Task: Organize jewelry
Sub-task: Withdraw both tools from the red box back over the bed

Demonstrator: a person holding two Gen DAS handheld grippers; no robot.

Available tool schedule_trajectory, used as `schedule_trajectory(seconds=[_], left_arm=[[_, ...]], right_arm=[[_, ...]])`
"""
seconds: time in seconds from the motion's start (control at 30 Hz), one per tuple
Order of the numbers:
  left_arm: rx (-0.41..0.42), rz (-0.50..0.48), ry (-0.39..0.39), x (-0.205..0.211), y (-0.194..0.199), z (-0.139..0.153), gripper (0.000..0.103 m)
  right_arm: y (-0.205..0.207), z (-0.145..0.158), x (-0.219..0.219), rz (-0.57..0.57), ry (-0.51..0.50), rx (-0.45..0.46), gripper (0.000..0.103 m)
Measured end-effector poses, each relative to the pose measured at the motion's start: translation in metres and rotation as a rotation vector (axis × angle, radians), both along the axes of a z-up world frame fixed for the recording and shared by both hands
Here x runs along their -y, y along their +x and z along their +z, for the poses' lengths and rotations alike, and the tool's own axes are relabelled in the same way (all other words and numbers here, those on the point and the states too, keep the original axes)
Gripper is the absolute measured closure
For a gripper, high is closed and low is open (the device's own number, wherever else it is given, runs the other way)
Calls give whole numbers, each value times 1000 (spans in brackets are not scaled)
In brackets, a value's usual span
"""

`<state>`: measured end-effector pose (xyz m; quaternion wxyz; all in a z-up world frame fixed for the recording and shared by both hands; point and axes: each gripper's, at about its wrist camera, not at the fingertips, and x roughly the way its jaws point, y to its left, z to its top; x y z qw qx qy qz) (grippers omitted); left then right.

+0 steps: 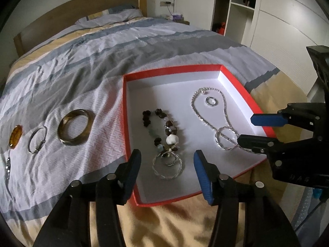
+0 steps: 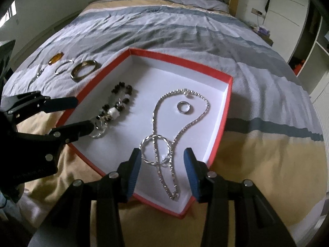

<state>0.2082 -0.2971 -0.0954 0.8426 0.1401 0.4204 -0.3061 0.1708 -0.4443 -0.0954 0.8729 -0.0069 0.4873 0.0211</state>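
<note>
A red box with a white inside (image 1: 144, 90) (image 2: 205, 78) lies on the bed. In it are a dark beaded bracelet (image 1: 162, 125) (image 2: 121, 100), a silver chain necklace (image 1: 197, 111) (image 2: 156, 113), a small ring (image 1: 211, 101) (image 2: 184, 107) and twisted silver bangles (image 1: 167, 167) (image 2: 155, 151). My left gripper (image 1: 167, 154) (image 2: 84, 113) is open and empty over the bangle at the box's near left. My right gripper (image 2: 162, 156) (image 1: 244, 129) is open and empty over the other bangle and the chain.
On the striped bedcover left of the box lie a brown bangle (image 1: 76, 126) (image 2: 85, 70), a thin silver bangle (image 1: 37, 140) (image 2: 63, 66), an amber piece (image 1: 15, 136) (image 2: 56, 58) and a thin chain (image 1: 7, 166). White wardrobes (image 1: 277, 20) stand at the right.
</note>
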Motion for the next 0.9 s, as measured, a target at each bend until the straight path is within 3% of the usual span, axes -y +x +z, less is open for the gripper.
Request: schedule_trajectory(seconds=[0.27, 0.9], left_arm=[[24, 37, 17, -15, -11, 17, 41], [66, 143, 17, -78, -42, 56, 38]], right_arm=[[-12, 15, -14, -17, 25, 21, 62], [-42, 42, -63, -15, 58, 52, 62]])
